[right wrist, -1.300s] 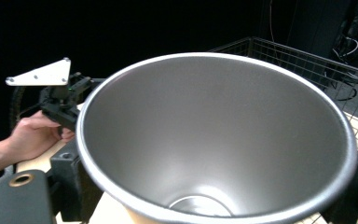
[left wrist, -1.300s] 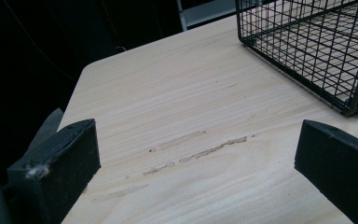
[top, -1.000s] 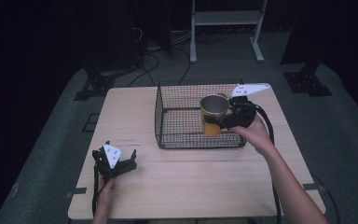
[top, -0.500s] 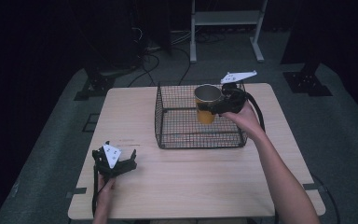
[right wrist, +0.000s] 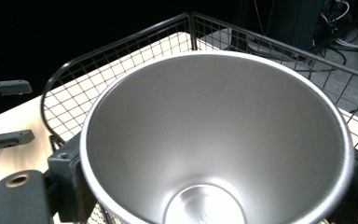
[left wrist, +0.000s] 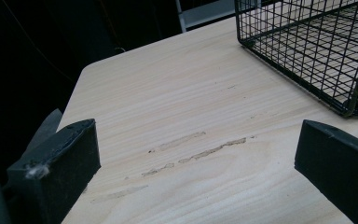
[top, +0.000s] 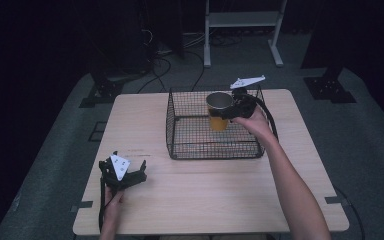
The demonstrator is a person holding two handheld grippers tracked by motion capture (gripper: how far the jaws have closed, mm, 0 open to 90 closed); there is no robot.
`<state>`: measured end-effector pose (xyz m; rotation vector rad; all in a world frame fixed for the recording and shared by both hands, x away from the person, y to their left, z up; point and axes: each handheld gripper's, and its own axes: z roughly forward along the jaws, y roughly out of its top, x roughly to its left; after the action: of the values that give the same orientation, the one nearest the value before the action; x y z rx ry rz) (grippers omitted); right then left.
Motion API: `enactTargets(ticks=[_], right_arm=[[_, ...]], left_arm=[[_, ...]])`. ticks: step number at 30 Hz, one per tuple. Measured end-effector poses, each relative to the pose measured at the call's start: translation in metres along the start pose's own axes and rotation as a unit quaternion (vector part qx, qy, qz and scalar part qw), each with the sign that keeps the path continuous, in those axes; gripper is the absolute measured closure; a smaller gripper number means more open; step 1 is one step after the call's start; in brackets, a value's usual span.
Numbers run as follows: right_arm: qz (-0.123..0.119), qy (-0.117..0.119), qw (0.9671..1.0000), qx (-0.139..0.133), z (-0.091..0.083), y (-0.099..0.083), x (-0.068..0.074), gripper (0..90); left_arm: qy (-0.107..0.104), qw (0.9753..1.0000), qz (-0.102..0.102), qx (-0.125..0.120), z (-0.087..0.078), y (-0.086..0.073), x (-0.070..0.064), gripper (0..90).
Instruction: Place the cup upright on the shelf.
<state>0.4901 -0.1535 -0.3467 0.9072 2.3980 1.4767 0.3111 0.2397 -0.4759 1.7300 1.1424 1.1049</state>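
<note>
The left gripper (top: 125, 175) rested on the table (top: 205, 200) near its front-left corner, jaws spread wide with nothing between them. The wire basket (top: 190, 135) stood at the table's middle-rear. The right gripper (top: 234, 106) had its jaws clamped on the cup (top: 219, 110), held upright above the basket's right half, steel interior empty.
</note>
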Motion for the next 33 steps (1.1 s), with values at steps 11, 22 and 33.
enactTargets(ticks=[11,22,33], right_arm=[[0.006,-0.006,0.9997,0.023,0.02,-0.012,-0.014,10.7],[0.009,-0.019,0.9981,0.059,0.038,-0.022,-0.023,10.0],[0.007,-0.027,0.9958,0.087,0.052,-0.028,-0.025,9.5]], left_arm=[[0.0,1.0,0.0,-0.001,0.0,0.0,0.0,0.0],[0.0,1.0,0.0,-0.001,0.0,0.0,0.0,0.0],[-0.001,1.0,-0.001,-0.003,0.0,0.0,0.0,0.0]])
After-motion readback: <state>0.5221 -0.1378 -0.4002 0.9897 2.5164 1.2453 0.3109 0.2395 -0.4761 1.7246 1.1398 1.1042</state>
